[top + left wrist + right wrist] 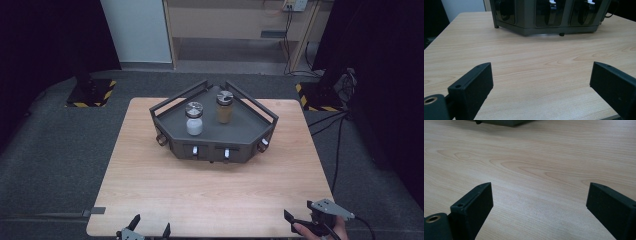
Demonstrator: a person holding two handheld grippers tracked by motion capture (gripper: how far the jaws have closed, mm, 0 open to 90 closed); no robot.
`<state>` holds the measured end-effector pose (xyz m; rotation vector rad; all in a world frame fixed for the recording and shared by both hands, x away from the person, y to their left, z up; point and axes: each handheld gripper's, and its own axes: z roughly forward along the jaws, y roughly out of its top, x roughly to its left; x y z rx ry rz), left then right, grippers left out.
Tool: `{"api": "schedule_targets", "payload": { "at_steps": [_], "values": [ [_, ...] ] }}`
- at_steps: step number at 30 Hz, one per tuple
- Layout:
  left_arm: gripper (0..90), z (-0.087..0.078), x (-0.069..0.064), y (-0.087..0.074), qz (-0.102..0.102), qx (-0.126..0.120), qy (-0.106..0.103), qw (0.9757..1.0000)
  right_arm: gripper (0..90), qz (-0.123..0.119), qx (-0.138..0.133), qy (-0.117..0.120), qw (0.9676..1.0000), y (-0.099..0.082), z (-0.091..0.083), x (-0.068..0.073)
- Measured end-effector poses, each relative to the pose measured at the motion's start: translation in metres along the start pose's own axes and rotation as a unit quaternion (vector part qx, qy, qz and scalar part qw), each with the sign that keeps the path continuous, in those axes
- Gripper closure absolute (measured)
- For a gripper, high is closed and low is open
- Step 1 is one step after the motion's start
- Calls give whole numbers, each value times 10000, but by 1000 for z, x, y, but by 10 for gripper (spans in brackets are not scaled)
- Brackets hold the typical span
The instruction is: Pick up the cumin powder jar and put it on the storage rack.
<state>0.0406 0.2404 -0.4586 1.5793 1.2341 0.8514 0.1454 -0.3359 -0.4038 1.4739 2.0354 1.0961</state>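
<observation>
A dark rack [215, 131] is sitting on the table [210, 185], toward the far half of it, and everything else is placed here by reference to that rack. Two jars are standing upright on the rack's top deck: a white jar [194, 119] toward its left and a brown jar [224, 107] just behind and to the right of it, the two near each other but apart. More small bottles with white caps [226, 152] are showing in the openings along the rack's front face.

The left gripper [150, 231] is hovering at the near table edge, well in front of the rack and a little left of its middle. Its fingers [471, 86] are standing wide open with nothing between them; in the left gripper view only bare wood is lying in the gap, and the rack's front [549, 15] is rising well beyond the fingertips.

The right gripper [302, 222] is sitting at the near right corner of the table, well in front of the rack and off to its right, held in a hand [325, 231]. Its fingers [472, 206] are also spread wide and gripping nothing; the right gripper view is showing bare table between them, with just the rack's bottom edge [501, 122] far ahead.

Both jars are staying well apart from either pair of fingers.
</observation>
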Motion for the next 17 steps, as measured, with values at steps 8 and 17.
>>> {"api": "schedule_targets", "payload": {
  "at_steps": [8,17],
  "values": [
    [39,0,-2,0,17,-28,6,10000,75,-21,-72,15,10000,1,-3,2],
    [38,-1,-1,-1,17,-90,46,9999,71,-34,-246,54,9997,1,-8,3]
  ]
}}
